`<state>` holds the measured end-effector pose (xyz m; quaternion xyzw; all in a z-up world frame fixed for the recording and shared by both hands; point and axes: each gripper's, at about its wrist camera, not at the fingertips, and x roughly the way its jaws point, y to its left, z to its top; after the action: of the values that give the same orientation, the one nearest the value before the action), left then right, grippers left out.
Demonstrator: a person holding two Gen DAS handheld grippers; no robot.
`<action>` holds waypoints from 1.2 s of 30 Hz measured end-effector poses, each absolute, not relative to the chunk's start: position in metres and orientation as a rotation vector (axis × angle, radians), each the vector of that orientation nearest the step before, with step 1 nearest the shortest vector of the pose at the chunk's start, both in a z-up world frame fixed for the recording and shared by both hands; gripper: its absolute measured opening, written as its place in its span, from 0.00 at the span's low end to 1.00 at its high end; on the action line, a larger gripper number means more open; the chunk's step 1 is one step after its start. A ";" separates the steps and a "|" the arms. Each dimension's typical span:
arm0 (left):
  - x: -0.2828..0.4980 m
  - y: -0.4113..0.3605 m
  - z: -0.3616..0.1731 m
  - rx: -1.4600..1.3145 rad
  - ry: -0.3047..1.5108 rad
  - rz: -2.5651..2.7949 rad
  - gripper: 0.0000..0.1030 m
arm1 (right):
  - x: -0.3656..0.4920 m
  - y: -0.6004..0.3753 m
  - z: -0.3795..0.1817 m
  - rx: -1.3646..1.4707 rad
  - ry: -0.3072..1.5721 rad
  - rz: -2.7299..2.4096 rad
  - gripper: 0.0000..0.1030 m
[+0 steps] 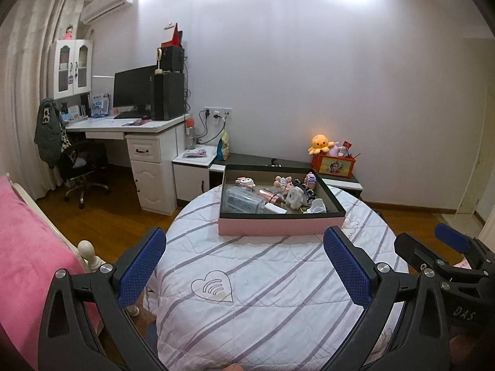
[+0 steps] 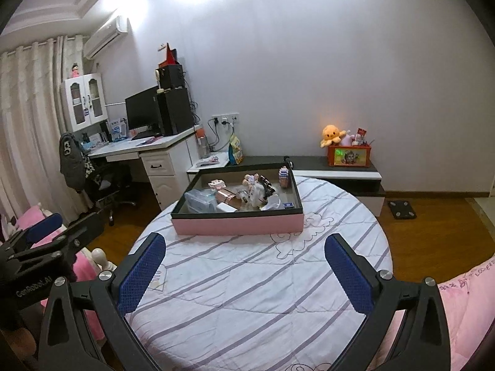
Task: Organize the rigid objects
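While both hover level, L gripper (image 1: 244,266) & R gripper (image 2: 244,272) gape wide

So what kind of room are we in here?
Most likely a bedroom, probably a child's. A bed with a pink blanket sits beside a striped quilted surface, there's a computer desk by the curtains, and an orange plush octopus sits on a toy box.

In the pink box (image 1: 280,227), the small things in the middle of the frame are too small and jumbled to name. The front wall hides whatever lies low behind it. The right gripper (image 1: 445,247) is cut off at the right edge.
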<state>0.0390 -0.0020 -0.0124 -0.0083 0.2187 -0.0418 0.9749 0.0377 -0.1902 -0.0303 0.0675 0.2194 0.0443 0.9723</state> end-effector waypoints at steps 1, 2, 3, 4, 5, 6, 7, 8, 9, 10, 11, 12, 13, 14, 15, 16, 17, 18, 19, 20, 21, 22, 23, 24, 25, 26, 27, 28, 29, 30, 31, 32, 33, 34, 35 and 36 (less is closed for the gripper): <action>0.036 -0.002 -0.012 -0.015 0.439 -0.085 1.00 | 0.035 -0.189 -0.029 0.132 0.439 0.090 1.00; 0.034 -0.003 -0.011 -0.013 0.436 -0.085 1.00 | 0.033 -0.188 -0.028 0.128 0.435 0.092 1.00; 0.032 -0.004 -0.010 -0.009 0.432 -0.084 1.00 | 0.031 -0.187 -0.028 0.127 0.432 0.094 1.00; 0.030 -0.005 -0.010 -0.006 0.429 -0.083 1.00 | 0.029 -0.187 -0.027 0.125 0.428 0.092 1.00; 0.028 -0.005 -0.010 -0.004 0.427 -0.084 1.00 | 0.027 -0.187 -0.026 0.124 0.426 0.091 1.00; 0.027 -0.006 -0.009 -0.003 0.424 -0.084 1.00 | 0.026 -0.187 -0.026 0.124 0.424 0.089 1.00; 0.026 -0.006 -0.008 -0.003 0.422 -0.085 1.00 | 0.025 -0.187 -0.025 0.124 0.422 0.088 1.00; 0.025 -0.006 -0.007 -0.002 0.419 -0.084 1.00 | 0.025 -0.187 -0.025 0.125 0.421 0.087 1.00; 0.024 -0.006 -0.007 -0.002 0.417 -0.083 1.00 | 0.024 -0.187 -0.025 0.125 0.420 0.085 1.00; 0.024 -0.005 -0.006 -0.003 0.416 -0.081 1.00 | 0.024 -0.187 -0.024 0.125 0.420 0.083 1.00; 0.023 -0.005 -0.006 -0.003 0.416 -0.081 1.00 | 0.024 -0.188 -0.025 0.125 0.419 0.083 1.00; 0.023 -0.004 -0.006 -0.005 0.418 -0.081 1.00 | 0.024 -0.188 -0.025 0.126 0.419 0.084 1.00; 0.023 -0.004 -0.006 -0.004 0.419 -0.081 1.00 | 0.024 -0.188 -0.025 0.125 0.418 0.083 1.00; 0.022 -0.004 -0.006 -0.003 0.418 -0.080 1.00 | 0.024 -0.188 -0.025 0.125 0.419 0.083 1.00; 0.022 -0.004 -0.006 -0.003 0.419 -0.079 1.00 | 0.025 -0.188 -0.025 0.125 0.420 0.083 1.00; 0.022 -0.003 -0.006 -0.004 0.422 -0.080 1.00 | 0.024 -0.188 -0.025 0.125 0.422 0.083 1.00; 0.022 -0.003 -0.007 -0.007 0.426 -0.081 1.00 | 0.024 -0.188 -0.024 0.124 0.424 0.083 1.00; 0.023 -0.002 -0.007 -0.012 0.431 -0.084 1.00 | 0.024 -0.188 -0.024 0.124 0.424 0.082 1.00; 0.024 -0.003 -0.008 -0.015 0.433 -0.085 1.00 | 0.024 -0.189 -0.024 0.124 0.424 0.084 1.00; 0.024 -0.002 -0.008 -0.015 0.433 -0.085 1.00 | 0.024 -0.188 -0.024 0.123 0.424 0.084 1.00; 0.025 -0.002 -0.008 -0.013 0.432 -0.082 1.00 | 0.024 -0.188 -0.024 0.121 0.424 0.083 1.00; 0.025 -0.002 -0.008 -0.010 0.431 -0.080 1.00 | 0.024 -0.188 -0.024 0.120 0.424 0.083 1.00; 0.025 -0.002 -0.008 -0.007 0.430 -0.081 1.00 | 0.024 -0.188 -0.024 0.121 0.425 0.084 1.00; 0.024 -0.002 -0.008 -0.003 0.429 -0.080 1.00 | 0.024 -0.188 -0.024 0.122 0.425 0.084 1.00; 0.024 -0.001 -0.009 0.000 0.428 -0.078 1.00 | 0.024 -0.187 -0.024 0.122 0.426 0.083 1.00; 0.024 -0.002 -0.009 0.003 0.429 -0.077 1.00 | 0.024 -0.187 -0.024 0.121 0.428 0.082 1.00; 0.024 -0.002 -0.009 0.005 0.431 -0.078 1.00 | 0.024 -0.186 -0.024 0.121 0.428 0.082 1.00; 0.024 -0.002 -0.009 0.005 0.432 -0.081 1.00 | 0.024 -0.185 -0.025 0.120 0.429 0.083 1.00; 0.024 -0.001 -0.009 0.003 0.432 -0.086 1.00 | 0.024 -0.185 -0.024 0.119 0.429 0.083 1.00; 0.024 -0.002 -0.008 0.002 0.432 -0.091 1.00 | 0.024 -0.185 -0.025 0.120 0.430 0.083 1.00; 0.025 -0.002 -0.008 0.000 0.434 -0.096 1.00 | 0.024 -0.185 -0.024 0.120 0.430 0.084 1.00; 0.025 -0.003 -0.008 0.002 0.434 -0.094 1.00 | 0.024 -0.185 -0.025 0.120 0.429 0.082 1.00; 0.025 -0.004 -0.008 0.007 0.433 -0.088 1.00 | 0.024 -0.185 -0.024 0.120 0.429 0.080 1.00; 0.025 -0.004 -0.008 0.011 0.434 -0.086 1.00 | 0.024 -0.184 -0.025 0.120 0.428 0.080 1.00; 0.026 -0.004 -0.008 0.015 0.438 -0.084 1.00 | 0.024 -0.184 -0.025 0.121 0.428 0.079 1.00; 0.026 -0.004 -0.008 0.016 0.441 -0.085 1.00 | 0.025 -0.184 -0.025 0.122 0.427 0.077 1.00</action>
<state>0.0262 -0.0043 -0.0079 0.0080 0.2185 -0.0420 0.9749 0.0247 -0.1844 -0.0252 0.0603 0.2117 0.0383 0.9747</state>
